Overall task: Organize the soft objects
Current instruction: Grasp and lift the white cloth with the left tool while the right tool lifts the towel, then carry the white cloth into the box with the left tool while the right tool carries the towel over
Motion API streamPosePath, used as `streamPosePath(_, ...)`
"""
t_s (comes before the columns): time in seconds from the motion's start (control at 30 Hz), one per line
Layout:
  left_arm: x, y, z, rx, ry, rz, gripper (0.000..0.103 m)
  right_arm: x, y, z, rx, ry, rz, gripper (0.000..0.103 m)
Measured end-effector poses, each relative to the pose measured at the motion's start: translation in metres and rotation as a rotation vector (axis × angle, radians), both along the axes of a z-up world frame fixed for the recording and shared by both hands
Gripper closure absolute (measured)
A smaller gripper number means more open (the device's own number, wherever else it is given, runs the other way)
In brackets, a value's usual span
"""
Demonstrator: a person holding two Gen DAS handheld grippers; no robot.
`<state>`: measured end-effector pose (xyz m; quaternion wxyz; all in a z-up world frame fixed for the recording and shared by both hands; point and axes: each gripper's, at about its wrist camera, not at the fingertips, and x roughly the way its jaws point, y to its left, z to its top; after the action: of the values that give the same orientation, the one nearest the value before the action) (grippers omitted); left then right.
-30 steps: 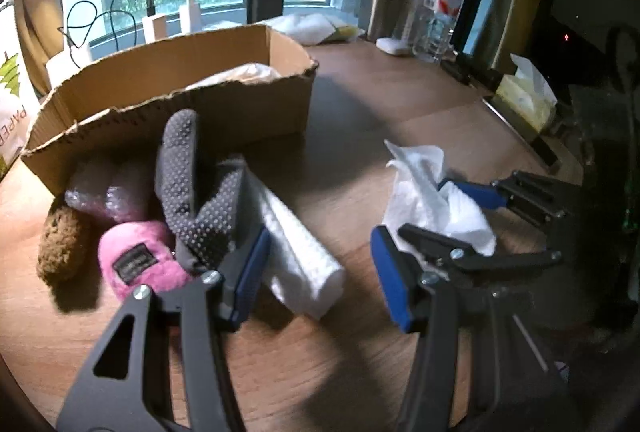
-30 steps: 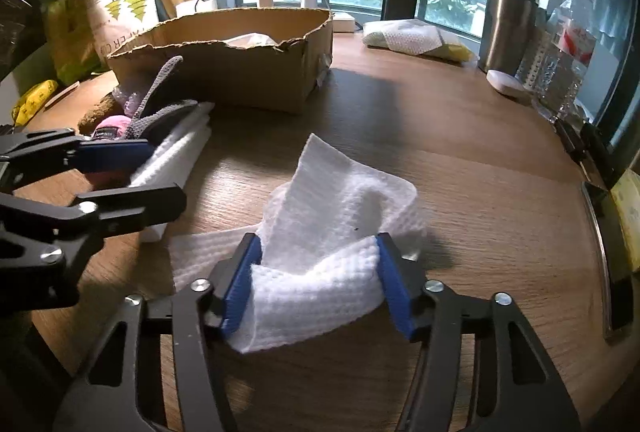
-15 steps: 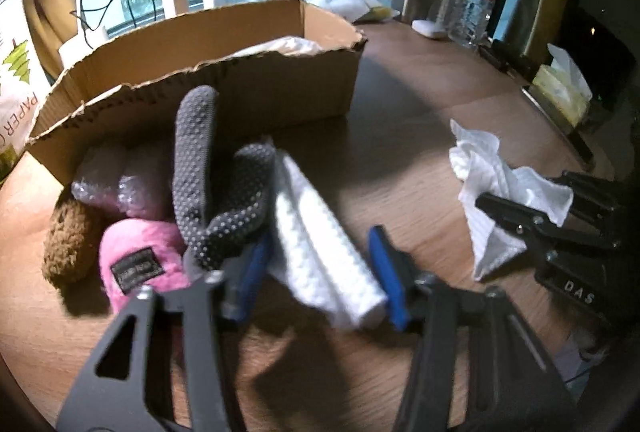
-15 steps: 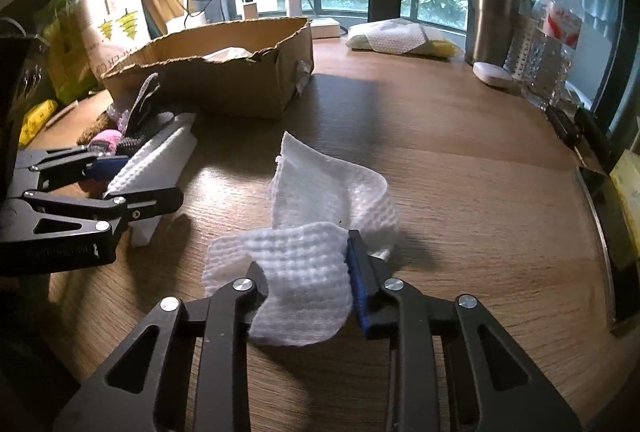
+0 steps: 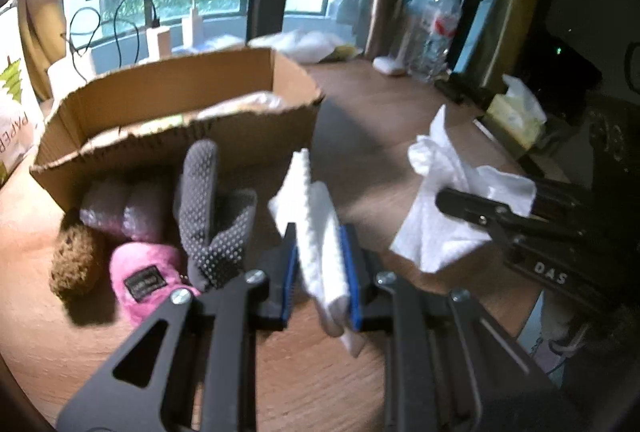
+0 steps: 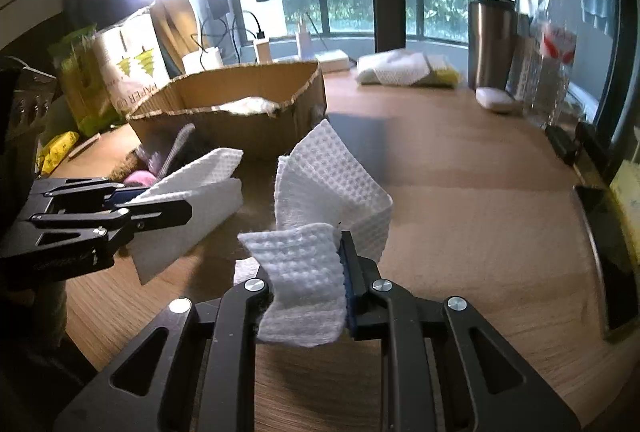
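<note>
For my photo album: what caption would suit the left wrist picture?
Left gripper pinching a folded white cloth near a cardboard box.

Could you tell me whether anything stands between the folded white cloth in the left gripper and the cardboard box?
Only the box's near wall: the folded white cloth is below its rim. The cardboard box is open-topped; the grey dotted glove lies aside.

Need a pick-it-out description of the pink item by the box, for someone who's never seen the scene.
Find the open cardboard box on the wooden table. In the heap against its near wall lies the pink plush, between a brown fuzzy toy and a grey dotted glove. It alone is pink, with a dark sewn label.
</note>
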<state>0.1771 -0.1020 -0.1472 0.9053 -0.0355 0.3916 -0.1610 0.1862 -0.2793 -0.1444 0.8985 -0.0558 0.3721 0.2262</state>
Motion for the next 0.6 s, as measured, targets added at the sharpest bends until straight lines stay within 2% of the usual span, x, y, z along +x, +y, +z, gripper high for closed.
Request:
streamPosePath(0.1, -0.005, 0.005, 0.011, -0.016, -0.028, -0.002, 0.088, -0.002, 0.004, 0.014, 0.003, -0.028, 0.002, 0.082)
streamPosePath(0.6, -0.019, 0.064, 0.066, -0.083, -0.156, 0.042, 0.088, 0.0, 0.035, 0.067, 0.004, -0.133, 0.017, 0.082)
